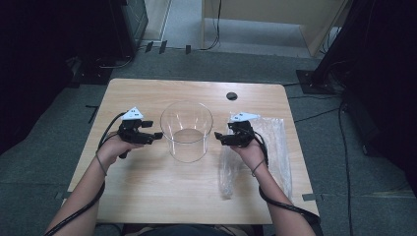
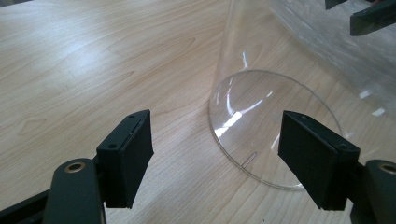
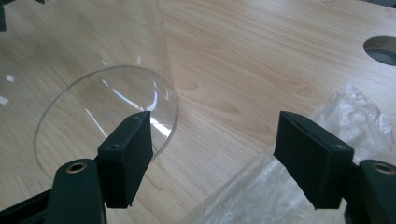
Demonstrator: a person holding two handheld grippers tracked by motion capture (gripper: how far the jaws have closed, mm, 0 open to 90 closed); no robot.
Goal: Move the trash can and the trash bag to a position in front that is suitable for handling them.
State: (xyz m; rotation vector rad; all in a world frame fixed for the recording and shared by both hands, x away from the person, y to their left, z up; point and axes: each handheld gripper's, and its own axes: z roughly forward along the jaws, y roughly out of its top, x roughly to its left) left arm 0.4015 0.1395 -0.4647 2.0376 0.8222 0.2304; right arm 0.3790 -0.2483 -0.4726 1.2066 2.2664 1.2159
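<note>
Both claws gape wide and empty: left gripper (image 1: 158,135) and right gripper (image 1: 217,138) flank the clear, round plastic container (image 1: 187,131) mid-table, touching nothing. Its long axis stands upright, mouth upward. Beneath the right hand (image 1: 252,153) lies a crinkled transparent plastic bag (image 1: 275,147).

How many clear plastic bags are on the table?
1. The plastic bag lies flat on the table's right side, beside the clear round container, partly under the right hand. Nothing suggests another underneath.

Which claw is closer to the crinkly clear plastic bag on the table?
The right claw. It hovers over the left edge of the crinkly clear plastic bag, jaws open toward the clear round plastic container. The left claw is on the container's far side, well away from the bag.
</note>
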